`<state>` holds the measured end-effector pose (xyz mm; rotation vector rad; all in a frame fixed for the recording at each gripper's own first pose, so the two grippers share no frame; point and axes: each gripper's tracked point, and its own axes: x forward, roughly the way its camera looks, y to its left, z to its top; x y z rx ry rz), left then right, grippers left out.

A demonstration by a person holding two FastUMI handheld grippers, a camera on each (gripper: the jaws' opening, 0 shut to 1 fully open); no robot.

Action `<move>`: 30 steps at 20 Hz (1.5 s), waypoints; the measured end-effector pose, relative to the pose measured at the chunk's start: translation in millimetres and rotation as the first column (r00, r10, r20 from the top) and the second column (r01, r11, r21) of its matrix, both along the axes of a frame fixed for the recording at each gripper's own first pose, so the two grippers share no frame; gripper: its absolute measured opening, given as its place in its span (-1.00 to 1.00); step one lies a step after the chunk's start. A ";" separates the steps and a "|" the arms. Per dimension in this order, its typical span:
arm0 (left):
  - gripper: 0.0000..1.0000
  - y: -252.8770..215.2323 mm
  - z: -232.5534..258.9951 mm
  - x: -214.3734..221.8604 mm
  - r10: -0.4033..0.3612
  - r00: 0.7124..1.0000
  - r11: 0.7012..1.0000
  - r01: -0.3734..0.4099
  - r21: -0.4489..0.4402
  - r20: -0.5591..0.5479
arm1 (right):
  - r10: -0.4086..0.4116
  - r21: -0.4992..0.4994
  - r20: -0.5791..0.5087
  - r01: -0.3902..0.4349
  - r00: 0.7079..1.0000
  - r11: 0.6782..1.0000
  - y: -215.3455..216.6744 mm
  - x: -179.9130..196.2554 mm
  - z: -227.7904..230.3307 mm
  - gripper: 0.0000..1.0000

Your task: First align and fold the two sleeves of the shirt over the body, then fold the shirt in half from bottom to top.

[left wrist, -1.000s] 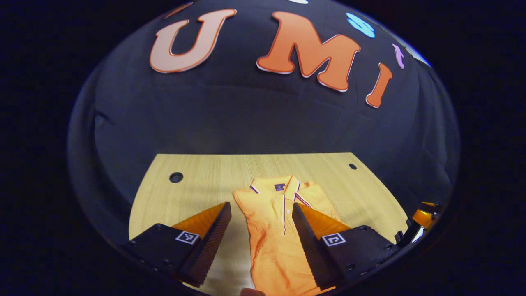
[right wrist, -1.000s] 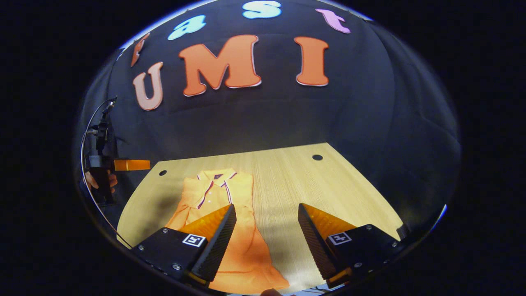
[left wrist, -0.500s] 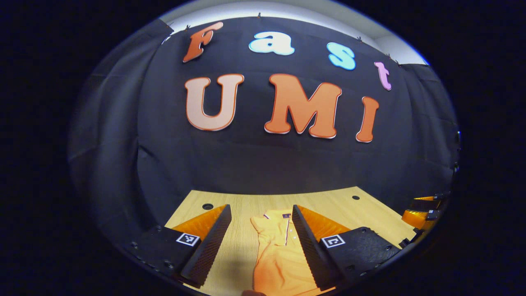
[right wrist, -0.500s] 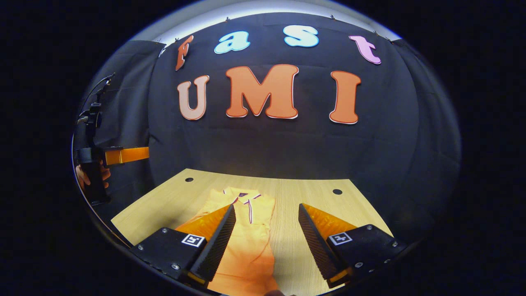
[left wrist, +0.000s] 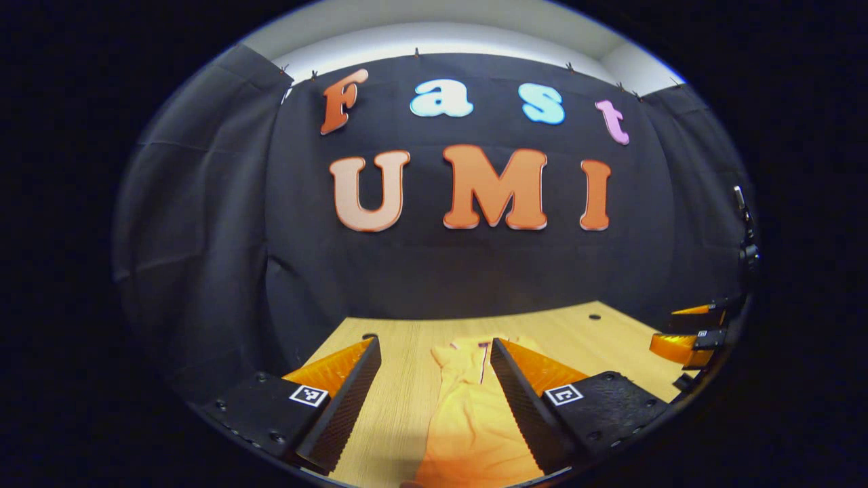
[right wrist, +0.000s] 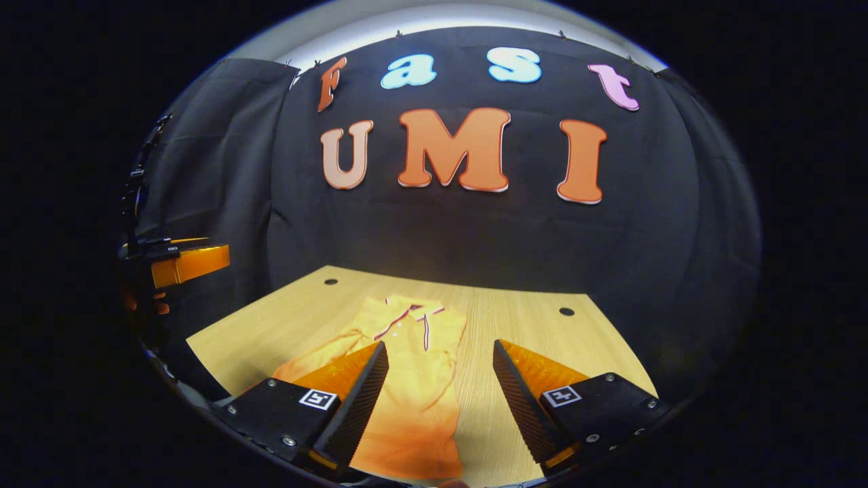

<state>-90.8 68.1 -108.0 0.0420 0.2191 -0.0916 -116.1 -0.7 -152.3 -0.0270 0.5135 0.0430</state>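
Both grippers, left [left wrist: 434,400] and right [right wrist: 439,400], gape empty above the orange polo shirt [right wrist: 413,379] at lower centre; a one-layer pinch could undo its folded sleeves.

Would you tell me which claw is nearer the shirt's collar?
Neither clearly. The left claw and right claw both hang open over the shirt's near end, far from the collar.

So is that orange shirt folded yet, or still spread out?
Partly folded: the shirt lies on the table as a narrow strip, sleeves tucked over the body, collar at the far end. The bottom-to-top fold isn't done.
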 end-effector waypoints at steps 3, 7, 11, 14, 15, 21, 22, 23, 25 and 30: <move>1.00 0.9 -46.0 -7.2 -0.011 0.991 1.000 0.012 0.010 -0.130 | -0.004 0.015 -0.101 0.006 0.995 1.000 -1.5 -25.9 -28.9 0.91; 1.00 -0.8 -99.7 -24.4 -0.036 0.957 0.999 0.043 0.019 -0.287 | -0.013 0.005 -0.222 0.015 0.975 1.000 -8.5 -51.3 -64.5 0.92; 1.00 -0.5 -153.5 -35.0 -0.044 0.904 0.995 0.076 0.058 -0.425 | -0.037 0.024 -0.352 0.049 0.935 0.999 -14.3 -74.0 -102.0 0.94; 1.00 3.4 -195.3 -44.8 -0.041 0.850 0.994 0.086 0.061 -0.525 | -0.051 0.039 -0.450 0.077 0.892 0.996 -15.3 -91.6 -130.4 0.95; 1.00 1.2 -206.4 -47.7 -0.042 0.827 0.995 0.088 0.055 -0.561 | -0.053 0.039 -0.484 0.082 0.873 0.996 -14.6 -98.3 -138.5 0.94; 1.00 7.2 -257.3 -64.8 -0.024 0.710 0.996 0.076 0.043 -0.703 | -0.048 0.034 -0.598 0.085 0.800 0.996 -8.8 -115.5 -173.9 0.95; 1.00 9.0 -262.2 -68.0 -0.023 0.689 0.996 0.074 0.040 -0.725 | -0.046 0.036 -0.613 0.086 0.789 0.996 -7.1 -117.7 -178.1 0.94; 1.00 10.9 -270.4 -68.5 -0.020 0.673 0.997 0.069 0.035 -0.739 | -0.048 0.035 -0.627 0.090 0.778 0.995 -6.7 -120.3 -182.9 0.94; 1.00 13.3 -281.9 -73.0 -0.016 0.637 0.998 0.061 0.029 -0.771 | -0.047 0.047 -0.656 0.103 0.753 0.994 -3.8 -126.3 -191.5 0.95; 1.00 11.9 -289.9 -75.6 -0.018 0.624 0.998 0.059 0.024 -0.781 | -0.069 0.010 -0.682 0.103 0.728 0.995 -0.7 -131.4 -204.8 0.89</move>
